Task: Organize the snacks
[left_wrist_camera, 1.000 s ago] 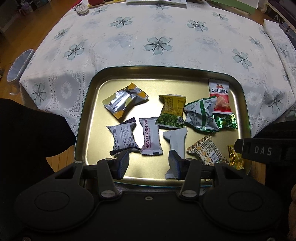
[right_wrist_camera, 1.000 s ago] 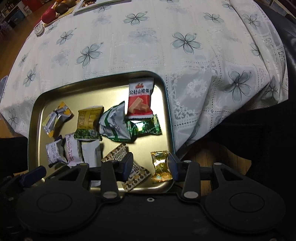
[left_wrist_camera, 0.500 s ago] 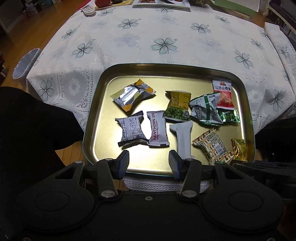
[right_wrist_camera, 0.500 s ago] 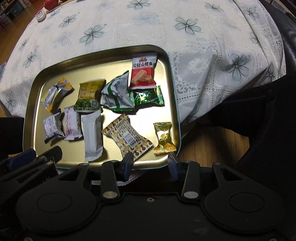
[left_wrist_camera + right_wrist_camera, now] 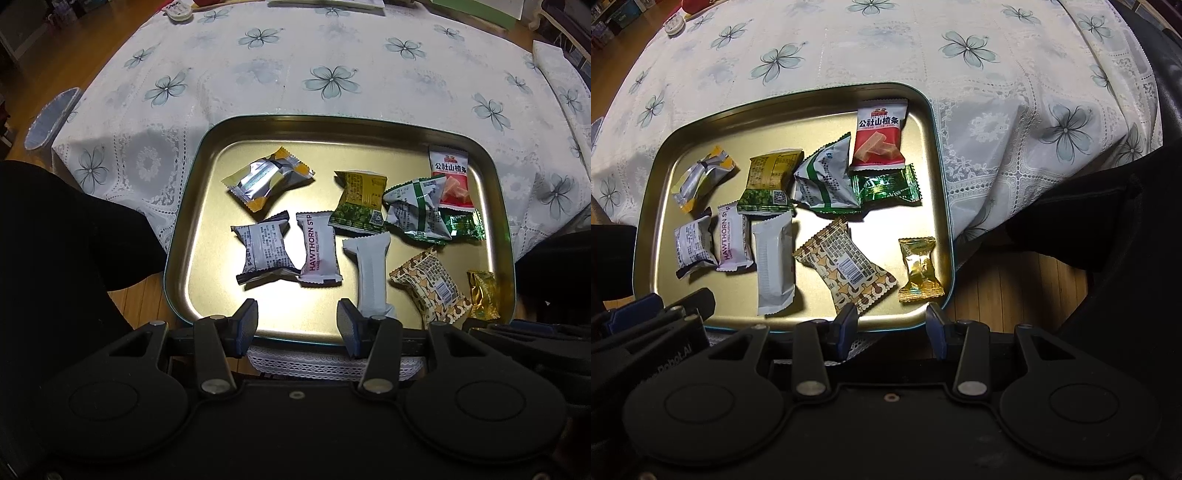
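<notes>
A gold metal tray (image 5: 192, 206) (image 5: 934, 122) lies at the near edge of the table and holds several wrapped snacks. Among them are a red packet (image 5: 879, 136), a white "Hawthorn" packet (image 5: 317, 247), a plain white bar (image 5: 371, 273), a brown patterned packet (image 5: 846, 266) and a gold candy (image 5: 919, 269). My left gripper (image 5: 297, 325) is open and empty, hovering over the tray's near rim. My right gripper (image 5: 892, 325) is open and empty at the tray's near right corner, just short of the gold candy.
The table wears a white cloth with blue flowers (image 5: 332, 77). A small round white object (image 5: 179, 7) lies at the far left edge. Wooden floor (image 5: 1015, 291) shows beside the tray's right side. Dark clothing (image 5: 55, 240) is at the left.
Both grippers have drawn back toward me from over the tray. The snacks now lie beyond the fingertips. Nothing was picked up.
</notes>
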Motion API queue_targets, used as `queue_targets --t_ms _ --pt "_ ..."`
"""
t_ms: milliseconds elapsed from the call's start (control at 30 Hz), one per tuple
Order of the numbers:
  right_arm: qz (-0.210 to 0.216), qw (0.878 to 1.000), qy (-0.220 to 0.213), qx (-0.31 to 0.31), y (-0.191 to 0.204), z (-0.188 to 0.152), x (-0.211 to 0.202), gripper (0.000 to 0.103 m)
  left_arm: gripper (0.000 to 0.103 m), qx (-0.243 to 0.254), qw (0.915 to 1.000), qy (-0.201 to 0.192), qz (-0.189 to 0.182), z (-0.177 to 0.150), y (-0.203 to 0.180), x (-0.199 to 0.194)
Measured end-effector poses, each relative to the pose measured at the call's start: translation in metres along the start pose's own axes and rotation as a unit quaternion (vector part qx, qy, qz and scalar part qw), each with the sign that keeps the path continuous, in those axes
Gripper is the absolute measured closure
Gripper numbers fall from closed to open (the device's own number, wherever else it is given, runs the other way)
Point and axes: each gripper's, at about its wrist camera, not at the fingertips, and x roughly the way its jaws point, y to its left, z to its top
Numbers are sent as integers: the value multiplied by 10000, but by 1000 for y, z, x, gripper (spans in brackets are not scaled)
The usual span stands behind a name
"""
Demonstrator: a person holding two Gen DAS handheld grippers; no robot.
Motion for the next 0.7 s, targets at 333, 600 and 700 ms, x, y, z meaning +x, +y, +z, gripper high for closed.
queue_targets --t_ms 333,600,700 --pt "-12 10000 -7 -40 1 -1 0 60 47 11 10000 26 23 0 -1 1" --pt "-19 10000 3 -61 3 -1 0 60 47 9 10000 32 29 0 0 2" --pt "-19 10000 13 -73 3 -1 0 60 47 10 10000 27 40 0 -1 2"
